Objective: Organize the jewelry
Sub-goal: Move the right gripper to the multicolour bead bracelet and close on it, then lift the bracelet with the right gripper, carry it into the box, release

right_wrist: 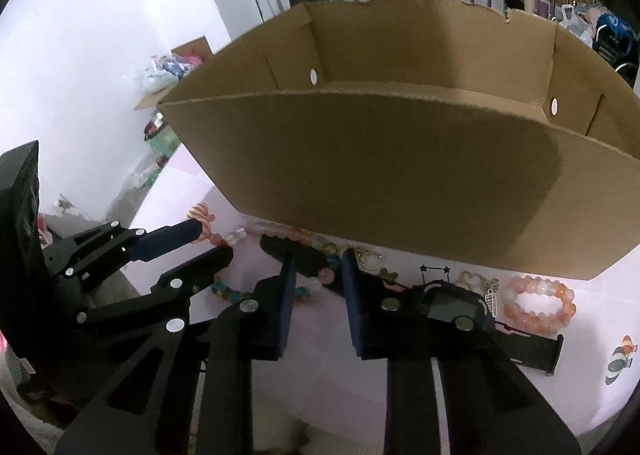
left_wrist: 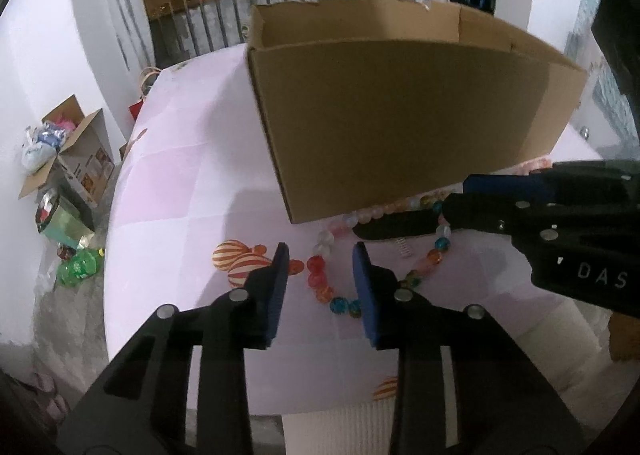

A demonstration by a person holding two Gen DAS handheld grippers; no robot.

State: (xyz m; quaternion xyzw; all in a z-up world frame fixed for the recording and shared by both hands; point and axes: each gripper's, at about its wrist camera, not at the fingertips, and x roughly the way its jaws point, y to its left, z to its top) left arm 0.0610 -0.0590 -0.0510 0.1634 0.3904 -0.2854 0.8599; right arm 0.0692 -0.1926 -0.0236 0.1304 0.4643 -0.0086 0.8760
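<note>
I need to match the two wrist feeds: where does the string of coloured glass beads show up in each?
Left wrist: bead necklace lies low centre, between that gripper's fingers.
Right wrist: bead necklace shows lower left of centre, partly hidden by fingers.
Shared landmark: cardboard box just behind it.

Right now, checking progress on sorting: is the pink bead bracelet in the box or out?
Out: the pink bead bracelet lies on the table, before the cardboard box.

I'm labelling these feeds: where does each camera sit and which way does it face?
Left wrist: on the left hand-held gripper, looking down at the bead necklace before the cardboard box; the right hand-held gripper enters from the right.
Right wrist: on the right hand-held gripper, facing the same box; the left one shows at left.
Shared: box, necklace, pink table.
</note>
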